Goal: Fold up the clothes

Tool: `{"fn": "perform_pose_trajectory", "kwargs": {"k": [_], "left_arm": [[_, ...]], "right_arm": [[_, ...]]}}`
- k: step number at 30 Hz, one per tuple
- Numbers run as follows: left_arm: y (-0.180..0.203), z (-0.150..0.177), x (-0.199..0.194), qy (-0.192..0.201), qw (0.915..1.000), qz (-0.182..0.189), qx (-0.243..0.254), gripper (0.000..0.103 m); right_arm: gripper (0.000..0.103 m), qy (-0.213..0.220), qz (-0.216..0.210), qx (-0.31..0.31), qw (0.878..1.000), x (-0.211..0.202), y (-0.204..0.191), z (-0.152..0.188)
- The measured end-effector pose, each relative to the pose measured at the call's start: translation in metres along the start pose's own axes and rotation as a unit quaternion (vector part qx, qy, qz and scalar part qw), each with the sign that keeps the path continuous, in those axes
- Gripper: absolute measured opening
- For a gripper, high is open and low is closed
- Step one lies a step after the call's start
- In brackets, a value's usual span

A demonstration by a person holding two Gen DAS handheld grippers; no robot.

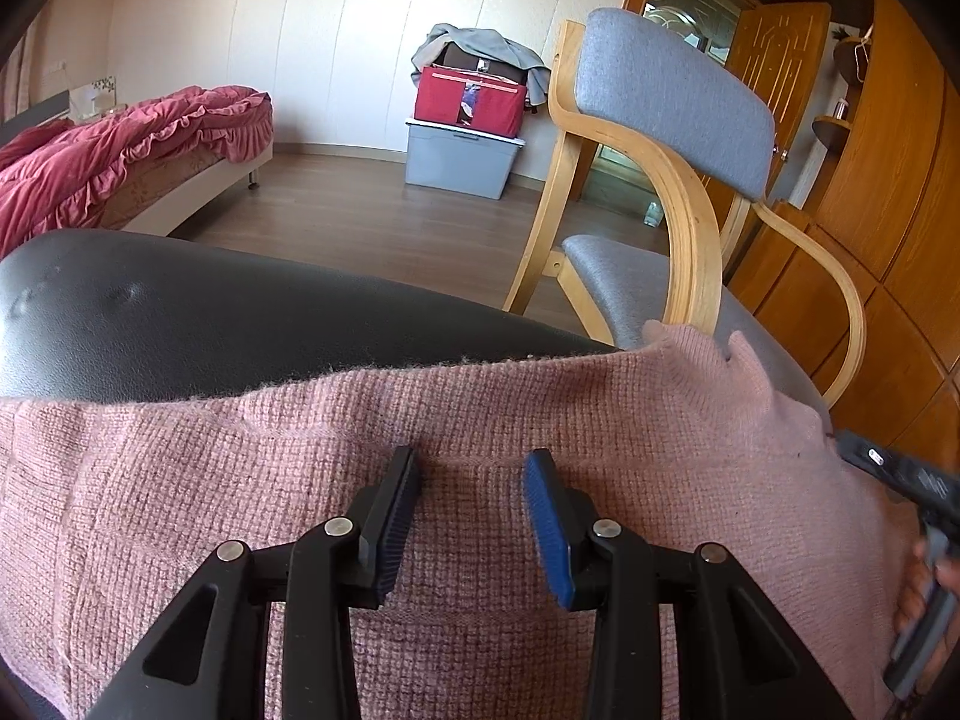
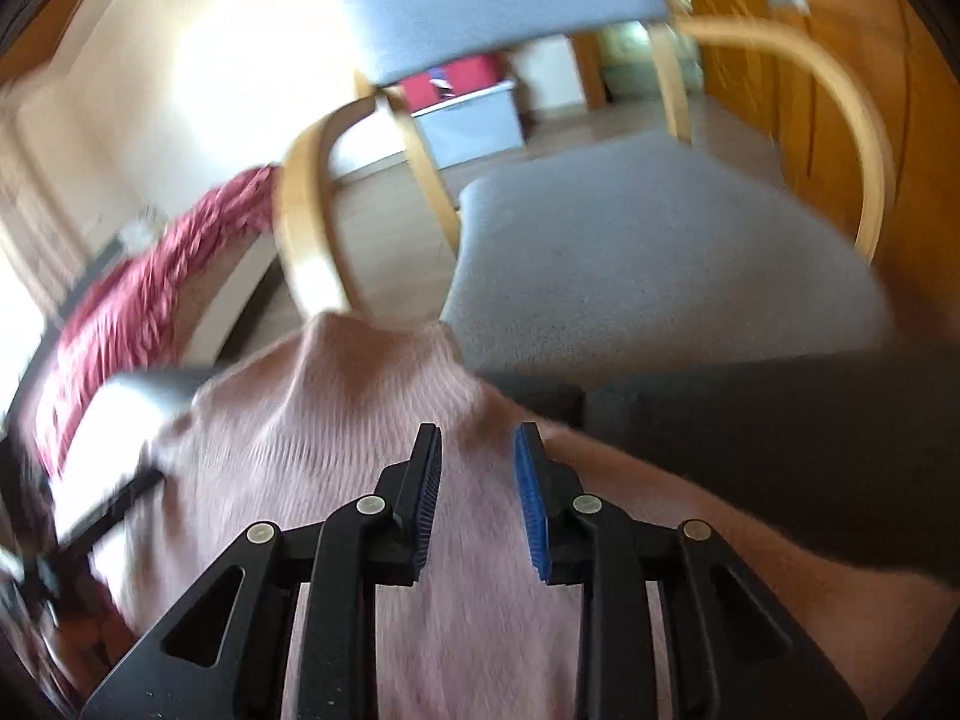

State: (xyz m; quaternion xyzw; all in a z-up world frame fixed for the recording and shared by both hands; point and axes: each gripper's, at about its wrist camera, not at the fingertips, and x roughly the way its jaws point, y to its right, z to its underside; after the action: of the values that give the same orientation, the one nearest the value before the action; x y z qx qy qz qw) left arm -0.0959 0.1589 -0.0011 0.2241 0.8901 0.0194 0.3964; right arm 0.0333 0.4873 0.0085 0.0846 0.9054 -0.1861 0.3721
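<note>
**A:** Where does the garment lie?

**B:** A pink knit sweater (image 1: 372,480) is spread over a black padded surface (image 1: 180,312), which shows bare beyond the sweater's far edge. One corner of the knit rises in a peak toward the wooden armchair (image 1: 672,138) with grey cushions that stands just behind it.

**A:** And the left gripper (image 1: 471,480)?

**B:** It points down at the sweater. Its jaws stand partly apart, one pad black and one blue, with a seam or small ridge of the knit running between the tips. The pads do not press on the cloth.

**A:** The right gripper (image 2: 477,450)?

**B:** Its view is blurred. The jaws are narrow but with a clear gap, above the pink knit near the raised corner; nothing is pinched between them. In the left view the same tool comes in from the right edge, held in a hand (image 1: 924,594).

**A:** Anything else in the room?

**B:** A bed with a red ruffled quilt (image 1: 120,144) at the left, a red fabric box (image 1: 471,102) stacked on a grey plastic bin (image 1: 459,162) by the far wall, and wooden cabinets (image 1: 870,210) at the right.
</note>
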Motion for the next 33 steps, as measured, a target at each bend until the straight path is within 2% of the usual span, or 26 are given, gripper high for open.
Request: {"fn": "perform_pose_trajectory", "kwargs": {"k": [3, 7, 11, 12, 16, 18, 20, 21, 24, 26, 30, 33], "left_arm": [[0.000, 0.000, 0.000, 0.000, 1.0000, 0.002, -0.002, 0.037], [0.000, 0.000, 0.000, 0.000, 1.0000, 0.002, -0.002, 0.037], [0.000, 0.001, 0.000, 0.000, 1.0000, 0.001, -0.002, 0.037], [0.001, 0.000, 0.000, 0.000, 1.0000, 0.001, -0.002, 0.037], [0.001, 0.000, 0.000, 0.001, 1.0000, 0.006, -0.007, 0.037], [-0.001, 0.000, 0.000, 0.001, 0.9999, 0.011, -0.011, 0.037], [-0.001, 0.000, 0.000, 0.002, 0.9998, 0.013, -0.014, 0.037], [-0.001, 0.000, 0.000, 0.002, 0.9998, 0.014, -0.014, 0.037], [-0.002, 0.000, -0.001, 0.002, 0.9998, 0.013, -0.014, 0.037], [-0.001, -0.001, 0.000, 0.002, 0.9998, 0.013, -0.014, 0.037], [0.000, -0.001, 0.001, 0.002, 0.9998, 0.013, -0.014, 0.037], [-0.001, -0.001, 0.001, 0.003, 0.9997, 0.016, -0.017, 0.037]], "right_arm": [[0.028, -0.001, 0.025, -0.035, 0.999, -0.039, 0.009, 0.015], [0.029, -0.011, 0.069, 0.036, 0.997, -0.094, 0.074, 0.033], [0.030, -0.022, 0.152, 0.039, 0.987, -0.131, 0.114, 0.060], [0.030, -0.027, 0.165, 0.036, 0.985, -0.136, 0.121, 0.068], [0.030, -0.054, 0.162, 0.020, 0.985, -0.126, 0.133, 0.094], [0.030, -0.041, 0.192, -0.005, 0.981, -0.120, 0.136, 0.099], [0.042, -0.037, 0.245, 0.002, 0.969, -0.120, 0.144, 0.101], [0.053, -0.033, 0.260, 0.017, 0.965, -0.121, 0.150, 0.102], [0.054, -0.013, 0.227, 0.068, 0.972, -0.128, 0.167, 0.107], [0.054, -0.019, 0.239, 0.058, 0.969, -0.125, 0.161, 0.106], [0.053, -0.023, 0.254, 0.028, 0.967, -0.129, 0.130, 0.089], [0.053, 0.019, 0.215, 0.008, 0.976, -0.132, 0.091, 0.071]]}}
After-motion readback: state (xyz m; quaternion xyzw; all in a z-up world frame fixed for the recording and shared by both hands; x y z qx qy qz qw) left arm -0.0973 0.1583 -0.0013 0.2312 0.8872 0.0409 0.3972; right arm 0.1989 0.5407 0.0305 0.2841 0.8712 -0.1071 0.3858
